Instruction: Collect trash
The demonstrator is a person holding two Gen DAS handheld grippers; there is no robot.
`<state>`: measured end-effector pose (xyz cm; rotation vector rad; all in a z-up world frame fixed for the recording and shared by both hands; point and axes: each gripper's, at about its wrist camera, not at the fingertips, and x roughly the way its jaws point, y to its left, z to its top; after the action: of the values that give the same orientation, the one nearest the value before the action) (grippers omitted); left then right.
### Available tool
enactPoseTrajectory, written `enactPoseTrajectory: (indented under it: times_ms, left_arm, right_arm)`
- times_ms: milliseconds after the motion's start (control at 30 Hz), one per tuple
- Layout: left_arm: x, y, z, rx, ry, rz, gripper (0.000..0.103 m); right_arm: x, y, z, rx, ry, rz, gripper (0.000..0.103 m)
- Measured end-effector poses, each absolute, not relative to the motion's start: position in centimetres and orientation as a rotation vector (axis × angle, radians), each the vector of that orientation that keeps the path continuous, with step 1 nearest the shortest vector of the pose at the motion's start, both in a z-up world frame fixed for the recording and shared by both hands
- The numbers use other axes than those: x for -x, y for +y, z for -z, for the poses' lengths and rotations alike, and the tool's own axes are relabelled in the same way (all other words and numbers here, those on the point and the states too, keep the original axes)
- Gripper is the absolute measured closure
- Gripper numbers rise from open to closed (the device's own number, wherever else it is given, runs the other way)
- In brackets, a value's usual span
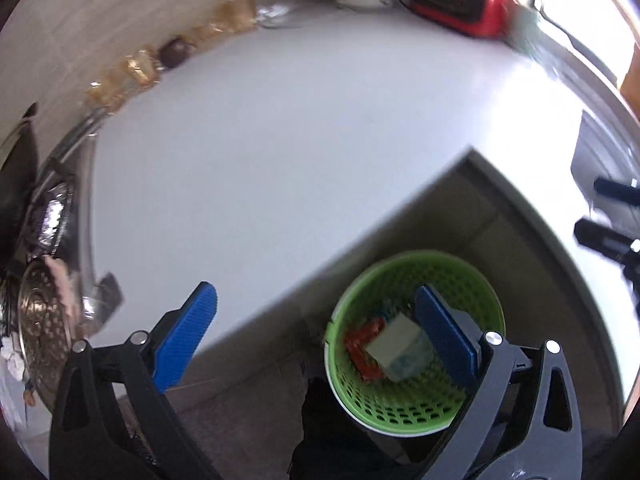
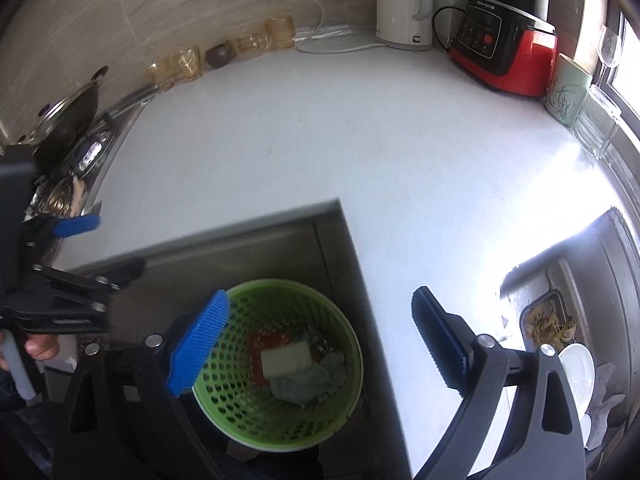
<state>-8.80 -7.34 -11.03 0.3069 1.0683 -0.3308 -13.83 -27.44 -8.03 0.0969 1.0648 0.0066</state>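
A green perforated waste basket [image 1: 416,360] stands on the floor below the white counter's corner; it also shows in the right wrist view [image 2: 280,364]. Inside it lie a red wrapper [image 1: 362,350], a pale box [image 1: 396,346] and crumpled grey-green paper [image 2: 308,382]. My left gripper [image 1: 316,336] is open and empty, above the counter edge and the basket. My right gripper [image 2: 320,332] is open and empty, above the basket and the counter edge. The left gripper also appears at the left of the right wrist view [image 2: 76,226].
The white counter [image 2: 360,152] carries amber glasses [image 2: 180,64], a white kettle [image 2: 404,4], a red-and-black blender [image 2: 504,48] and a green mug [image 2: 568,92]. A stove with a pot [image 2: 68,116] is at the left. A sink with dishes [image 2: 560,340] is at the right.
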Motion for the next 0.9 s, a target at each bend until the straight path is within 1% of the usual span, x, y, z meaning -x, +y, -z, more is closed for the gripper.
enactPoseTrajectory:
  times_ms: [200,433,900]
  left_arm:
    - [6.6,-5.7,10.6,-0.268,1.084,0.295,0.008]
    - [5.3,-4.6,11.7,-0.253,1.118,0.293,0.008]
    - [4.1,-4.3,10.8,-0.228,1.097,0.292,0.008]
  right_arm:
    - [11.7,-26.3,8.5,-0.118,1.070,-0.012,0.010]
    - [10.4,-25.6,8.6,-0.126,1.081,0.006,0.010]
    - [9.5,-24.9,8.3,-0.103,1.082,0.005,0.010]
